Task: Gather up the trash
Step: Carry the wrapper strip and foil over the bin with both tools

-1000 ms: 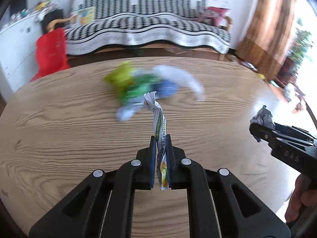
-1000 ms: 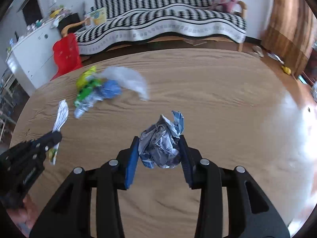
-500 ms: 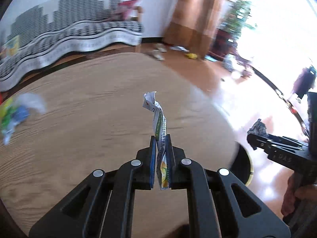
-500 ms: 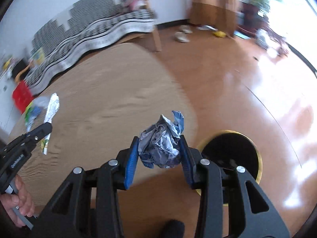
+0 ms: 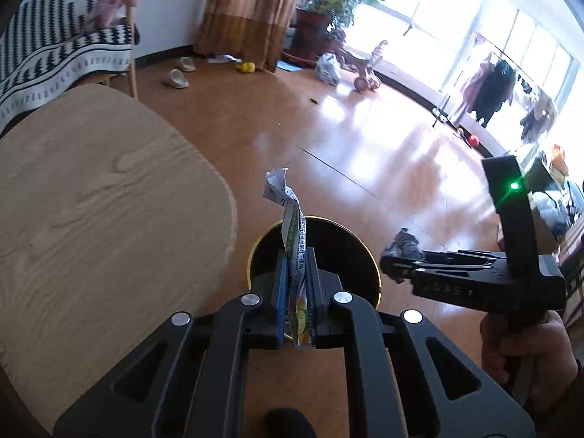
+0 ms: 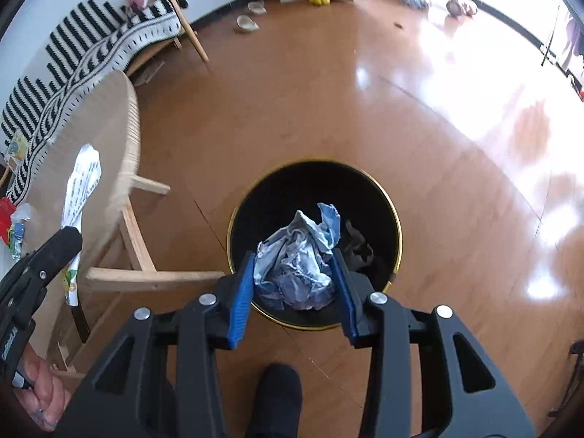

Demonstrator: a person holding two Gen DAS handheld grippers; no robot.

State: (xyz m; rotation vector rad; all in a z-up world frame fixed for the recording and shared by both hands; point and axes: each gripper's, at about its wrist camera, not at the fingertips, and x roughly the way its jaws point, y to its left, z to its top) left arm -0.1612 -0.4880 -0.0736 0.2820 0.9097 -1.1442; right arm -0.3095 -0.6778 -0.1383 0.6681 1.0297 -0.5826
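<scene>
My left gripper (image 5: 296,255) is shut on a long white and green wrapper (image 5: 292,219) that stands up between the pads, over the near rim of a black bin with a gold rim (image 5: 372,259) on the floor. My right gripper (image 6: 295,255) is shut on a crumpled blue-grey paper ball (image 6: 299,259) and holds it above the open bin (image 6: 387,197). The right gripper with the ball (image 5: 403,241) shows in the left wrist view. The left gripper and wrapper (image 6: 78,182) show at the left of the right wrist view.
The round wooden table (image 5: 91,197) is to the left of the bin, its wooden legs (image 6: 135,233) close by. More trash (image 6: 14,230) lies on the table's far side. A striped sofa (image 6: 91,47), slippers (image 6: 246,23) and a shiny wood floor (image 6: 438,127) lie beyond.
Both grippers have swung right, off the table and down toward the floor bin, each still holding its trash. The bin now lies directly under the right gripper.
</scene>
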